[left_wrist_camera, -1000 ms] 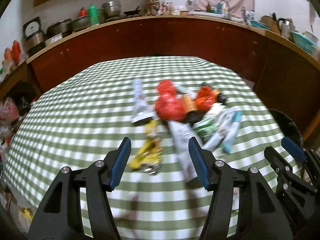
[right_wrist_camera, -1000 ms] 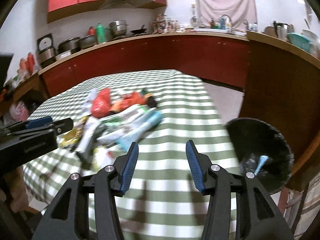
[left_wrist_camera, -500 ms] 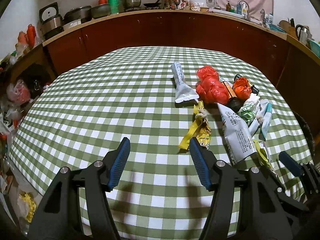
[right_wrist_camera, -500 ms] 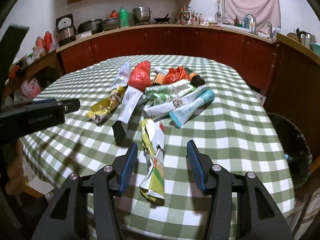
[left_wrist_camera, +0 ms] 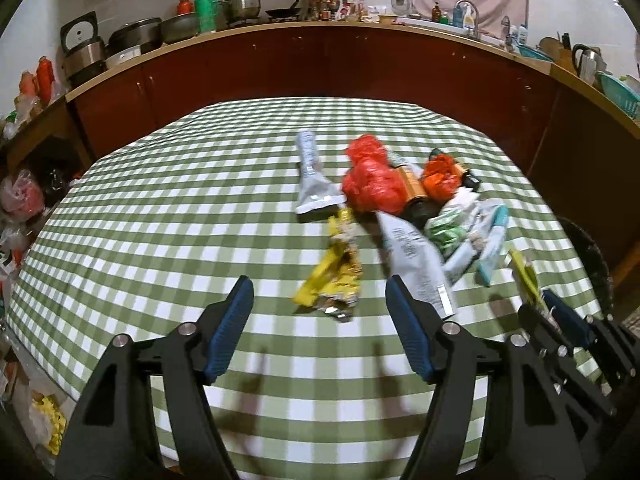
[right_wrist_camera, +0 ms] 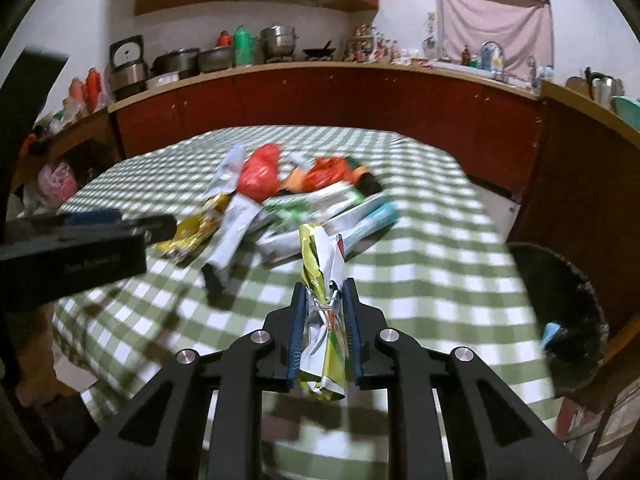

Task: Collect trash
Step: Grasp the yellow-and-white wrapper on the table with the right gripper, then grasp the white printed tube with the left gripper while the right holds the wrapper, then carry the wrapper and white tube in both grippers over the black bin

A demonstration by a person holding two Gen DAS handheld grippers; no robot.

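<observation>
My right gripper [right_wrist_camera: 323,300] is shut on a crumpled yellow-green wrapper [right_wrist_camera: 322,280] and holds it above the near edge of the checked table [right_wrist_camera: 420,280]. The same wrapper [left_wrist_camera: 524,276] shows at the right of the left wrist view, in the right gripper [left_wrist_camera: 548,312]. My left gripper [left_wrist_camera: 318,312] is open and empty, above the table just short of a yellow wrapper [left_wrist_camera: 334,276]. A pile of trash lies beyond: a red bag [left_wrist_camera: 370,180], a white pouch [left_wrist_camera: 416,256], a silver tube [left_wrist_camera: 312,176], a teal tube [left_wrist_camera: 494,240].
A black trash bin [right_wrist_camera: 560,316] stands on the floor at the table's right side, also in the left wrist view [left_wrist_camera: 588,256]. Dark red cabinets with pots [left_wrist_camera: 160,32] run around the room. Bags [left_wrist_camera: 20,196] lie on the floor at left.
My right gripper has shut on the yellow-green wrapper and lifted it off the table. My left gripper has moved nearer the yellow wrapper, still open.
</observation>
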